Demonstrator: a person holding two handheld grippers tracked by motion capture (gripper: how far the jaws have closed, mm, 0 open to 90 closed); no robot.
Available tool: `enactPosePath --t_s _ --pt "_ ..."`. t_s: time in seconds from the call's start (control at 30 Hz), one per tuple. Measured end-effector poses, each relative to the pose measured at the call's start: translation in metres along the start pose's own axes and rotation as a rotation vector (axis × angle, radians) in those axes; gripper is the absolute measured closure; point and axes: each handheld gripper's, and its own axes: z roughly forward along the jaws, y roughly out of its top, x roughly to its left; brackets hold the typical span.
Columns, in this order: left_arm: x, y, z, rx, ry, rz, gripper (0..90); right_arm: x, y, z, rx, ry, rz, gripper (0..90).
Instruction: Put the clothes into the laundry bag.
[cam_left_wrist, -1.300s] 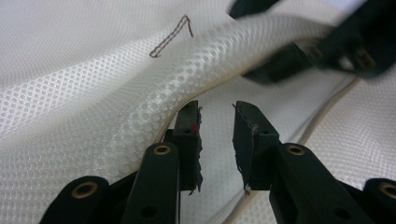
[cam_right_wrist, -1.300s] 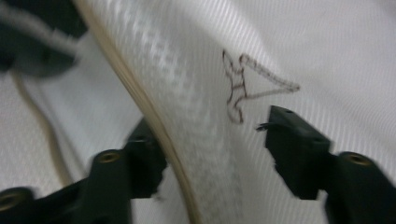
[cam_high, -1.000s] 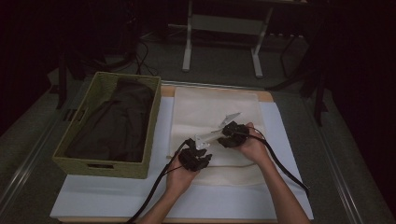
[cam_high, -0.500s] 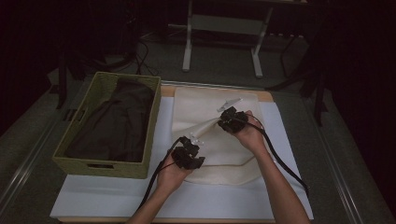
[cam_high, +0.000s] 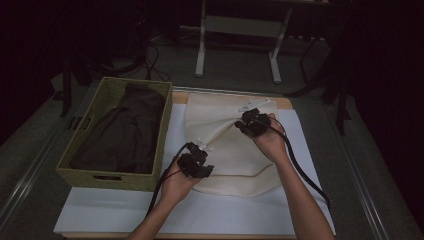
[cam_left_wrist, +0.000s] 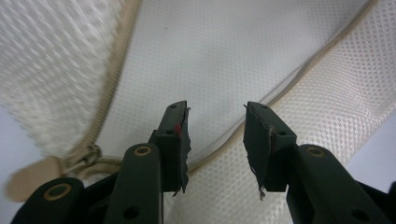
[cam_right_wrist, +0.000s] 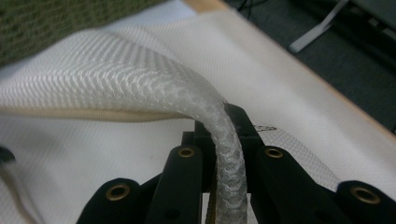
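Mesh laundry bag (cam_high: 227, 150), frame centre: right gripper (cam_high: 248, 119) jaws clamped on bunched mesh, lifting; left gripper (cam_high: 200, 150) jaws part-open, just widening, empty at zipper (cam_left_wrist: 84, 156). Next: regrip opening edge.

Zipper pull (cam_left_wrist: 28, 179) blurred, cropped at the left gripper view's left edge. Mesh bag (cam_right_wrist: 140, 79) runs off all edges in both gripper views. Dark cloth (cam_high: 125, 130) in basket (cam_high: 107, 177): too dim to identify. Worktop (cam_high: 240, 215) front edge cut off.

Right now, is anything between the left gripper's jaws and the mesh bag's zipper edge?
Nothing visible. The left gripper has open jaws right over the mesh bag, with the zipper edge running bare between them. The right gripper is shut on a bunched fold of the bag.
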Motion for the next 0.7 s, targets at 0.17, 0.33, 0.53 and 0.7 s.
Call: enactPosePath --t_s 0.17,0.33,0.53,0.7 --pt "0.008 0.003 -0.012 0.036 -0.013 -0.022 61.0 0.001 -0.001 0.005 0.041 0.013 -0.015 84.6" --pt "0.015 0.006 -0.024 0.071 -0.016 -0.023 60.4 0.003 -0.003 0.008 0.071 0.022 -0.044 84.6" --pt "0.028 0.007 -0.036 0.099 -0.014 -0.031 61.1 0.004 -0.004 0.009 0.089 0.033 -0.058 84.5" --pt "0.04 0.008 -0.044 0.13 -0.003 -0.055 63.3 0.005 -0.004 0.01 0.095 0.039 -0.06 84.5"
